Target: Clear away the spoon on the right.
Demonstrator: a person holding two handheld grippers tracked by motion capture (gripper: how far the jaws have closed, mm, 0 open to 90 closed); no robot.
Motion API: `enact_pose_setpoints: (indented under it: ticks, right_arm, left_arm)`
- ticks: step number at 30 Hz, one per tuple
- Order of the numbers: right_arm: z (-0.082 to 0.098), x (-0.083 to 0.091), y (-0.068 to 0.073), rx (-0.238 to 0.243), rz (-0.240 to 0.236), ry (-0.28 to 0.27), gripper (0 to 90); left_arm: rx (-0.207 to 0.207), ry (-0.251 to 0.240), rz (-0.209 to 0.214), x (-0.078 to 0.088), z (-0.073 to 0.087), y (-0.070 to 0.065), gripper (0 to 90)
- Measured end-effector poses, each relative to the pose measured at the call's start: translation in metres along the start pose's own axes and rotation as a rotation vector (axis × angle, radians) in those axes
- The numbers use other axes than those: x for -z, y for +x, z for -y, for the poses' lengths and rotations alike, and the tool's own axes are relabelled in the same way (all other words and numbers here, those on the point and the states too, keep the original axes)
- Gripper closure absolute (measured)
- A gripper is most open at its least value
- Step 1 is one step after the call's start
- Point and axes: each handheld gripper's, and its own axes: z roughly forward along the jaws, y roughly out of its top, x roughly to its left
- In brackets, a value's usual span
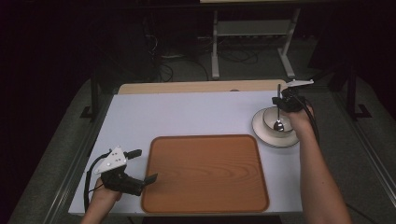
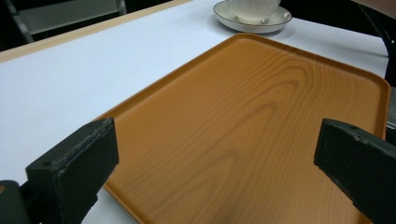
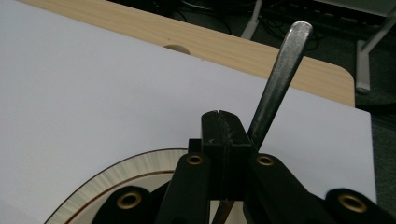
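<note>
Right tool (image 1: 283, 103) was clamped shut on the spoon (image 1: 279, 112), its handle upright and its scoop down in the bowl (image 1: 276, 119) directly below; left tool (image 1: 142, 165) gaped empty beside the tray (image 1: 205, 175).

Spoon standing in a bowl on a saucer

The metal spoon (image 1: 278, 112) stands nearly upright, its rounded end down inside the pale bowl (image 1: 271, 116) and its long grey handle rising above the rim. The bowl sits on a cream saucer (image 1: 261, 133) with a thin dark line near its edge, at the far right of the white tabletop (image 1: 187, 114), just beyond the wood-grain tray's (image 1: 205, 172) far right corner.
</note>
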Motion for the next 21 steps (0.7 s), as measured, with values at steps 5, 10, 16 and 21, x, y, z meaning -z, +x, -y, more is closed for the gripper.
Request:
enact_pose_setpoints:
  ticks: [5, 10, 16, 21]
  right_arm:
    - [0.002, 0.003, -0.006, -0.01, 0.028, 0.012, 88.9]
    - [0.004, 0.008, -0.012, -0.023, 0.043, 0.014, 88.9]
    - [0.007, 0.014, -0.017, -0.019, 0.061, 0.024, 88.9]
    - [0.011, 0.021, -0.023, -0.029, 0.076, 0.027, 88.9]
  left_arm:
    - [-0.001, 0.001, 0.0, -0.001, 0.0, 0.0, 0.0]
    - [-0.002, -0.001, 0.0, -0.001, 0.0, 0.0, 0.0]
    - [-0.002, 0.002, 0.0, -0.001, 0.0, 0.0, 0.0]
    - [-0.005, 0.003, 0.002, -0.001, 0.0, -0.001, 0.0]
